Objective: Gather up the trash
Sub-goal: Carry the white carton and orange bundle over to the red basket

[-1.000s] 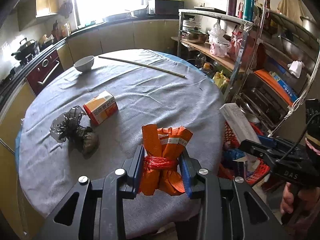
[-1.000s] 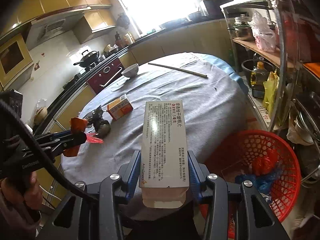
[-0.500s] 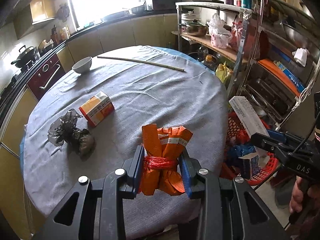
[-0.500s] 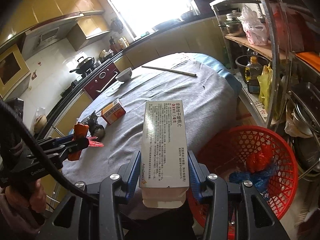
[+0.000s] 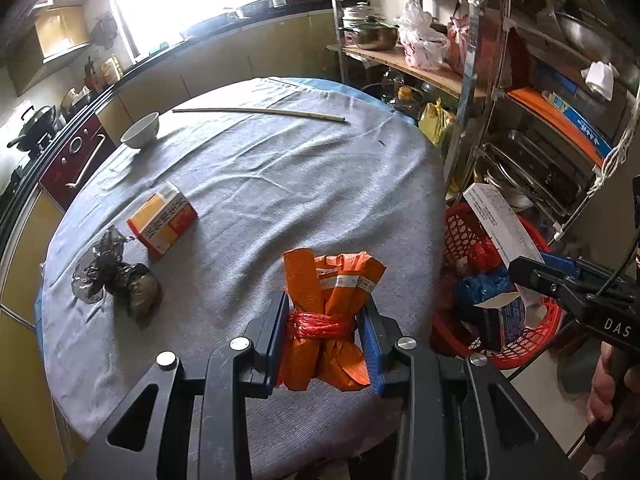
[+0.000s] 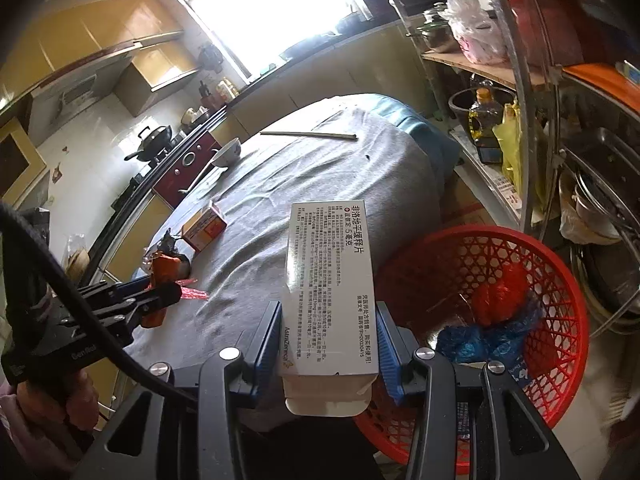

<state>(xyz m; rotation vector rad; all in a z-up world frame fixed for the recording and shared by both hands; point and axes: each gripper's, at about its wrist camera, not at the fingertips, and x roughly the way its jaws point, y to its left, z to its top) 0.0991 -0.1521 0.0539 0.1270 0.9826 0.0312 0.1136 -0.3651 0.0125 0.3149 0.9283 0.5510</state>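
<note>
Where right view shows basket (image 6: 552, 264) wide, left crops it.

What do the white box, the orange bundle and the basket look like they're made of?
White box: thin glossy printed card, with folded end flaps. Orange bundle: probably crinkled plastic wrapping, tied with red string. Basket: red moulded plastic, with an open lattice wall.

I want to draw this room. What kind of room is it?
A home kitchen, most likely. There is a wok on a stove, a rack holding a pot, and a bowl on the round table.
</note>
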